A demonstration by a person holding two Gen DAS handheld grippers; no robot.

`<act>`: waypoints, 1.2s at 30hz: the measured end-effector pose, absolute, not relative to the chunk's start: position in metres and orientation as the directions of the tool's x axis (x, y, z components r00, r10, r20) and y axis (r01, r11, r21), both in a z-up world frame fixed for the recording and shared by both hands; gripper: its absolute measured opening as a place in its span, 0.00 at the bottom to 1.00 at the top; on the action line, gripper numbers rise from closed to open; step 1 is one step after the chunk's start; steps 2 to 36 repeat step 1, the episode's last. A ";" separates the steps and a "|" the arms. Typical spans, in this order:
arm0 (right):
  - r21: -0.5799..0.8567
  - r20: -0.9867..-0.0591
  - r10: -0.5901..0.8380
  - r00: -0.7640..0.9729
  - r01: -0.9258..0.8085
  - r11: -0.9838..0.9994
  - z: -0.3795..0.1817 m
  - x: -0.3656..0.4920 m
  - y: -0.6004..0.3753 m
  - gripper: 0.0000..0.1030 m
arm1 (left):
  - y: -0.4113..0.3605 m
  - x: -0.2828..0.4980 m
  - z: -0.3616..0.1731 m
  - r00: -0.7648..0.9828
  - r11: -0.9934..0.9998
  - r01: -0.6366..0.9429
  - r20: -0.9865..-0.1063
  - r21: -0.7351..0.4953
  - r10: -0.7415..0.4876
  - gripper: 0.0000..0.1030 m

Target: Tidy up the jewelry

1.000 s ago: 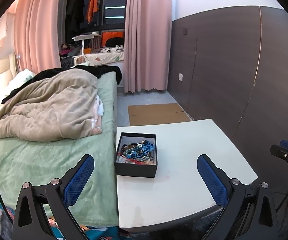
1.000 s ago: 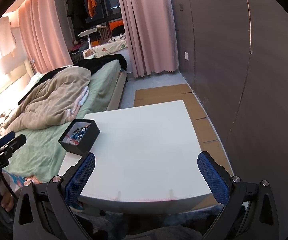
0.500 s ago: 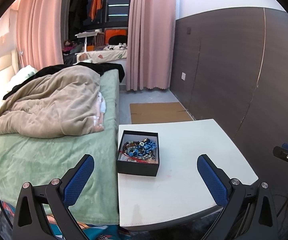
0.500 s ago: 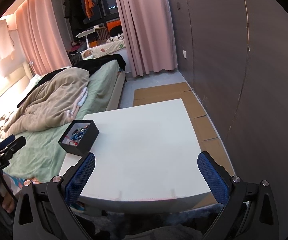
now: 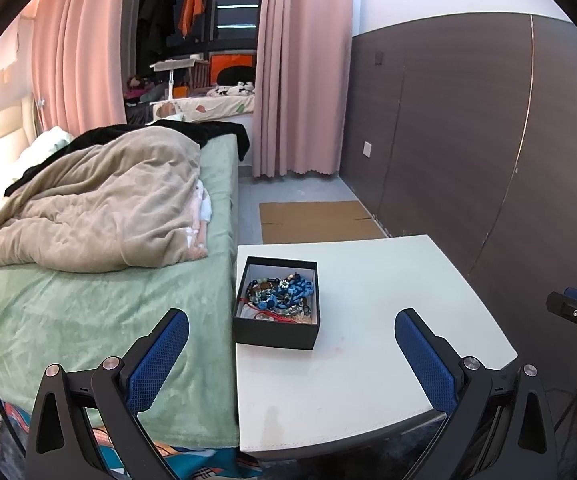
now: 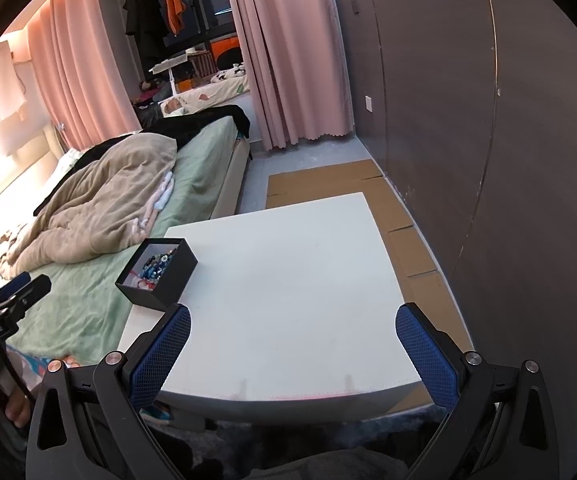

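Bedside white tabletop [image 5: 368, 344] bare | jewelry [image 5: 282, 294] heaped tangled in black box [image 5: 274, 334], unsorted or gathered | left gripper [image 5: 290, 360], right gripper [image 6: 294, 354] spread, empty

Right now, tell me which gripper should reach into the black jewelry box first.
Left. The left gripper faces the black cardboard jewelry box directly, jaws open; the right gripper has it off toward its left.
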State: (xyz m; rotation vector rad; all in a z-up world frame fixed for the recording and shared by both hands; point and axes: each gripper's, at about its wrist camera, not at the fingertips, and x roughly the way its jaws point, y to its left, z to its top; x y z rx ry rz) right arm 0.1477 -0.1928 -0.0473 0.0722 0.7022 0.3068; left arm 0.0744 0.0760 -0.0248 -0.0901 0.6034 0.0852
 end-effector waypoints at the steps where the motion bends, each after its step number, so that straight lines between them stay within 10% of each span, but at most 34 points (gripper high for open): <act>1: 0.167 -0.626 0.300 0.720 -0.252 0.953 -0.048 0.148 -0.192 1.00 | 0.077 0.075 -0.025 0.820 0.992 -0.106 -0.569 -0.061 0.053 1.00; 36: 0.167 -0.626 0.300 0.720 -0.252 0.953 -0.048 0.148 -0.192 1.00 | 0.077 0.075 -0.025 0.820 0.992 -0.106 -0.569 -0.061 0.053 1.00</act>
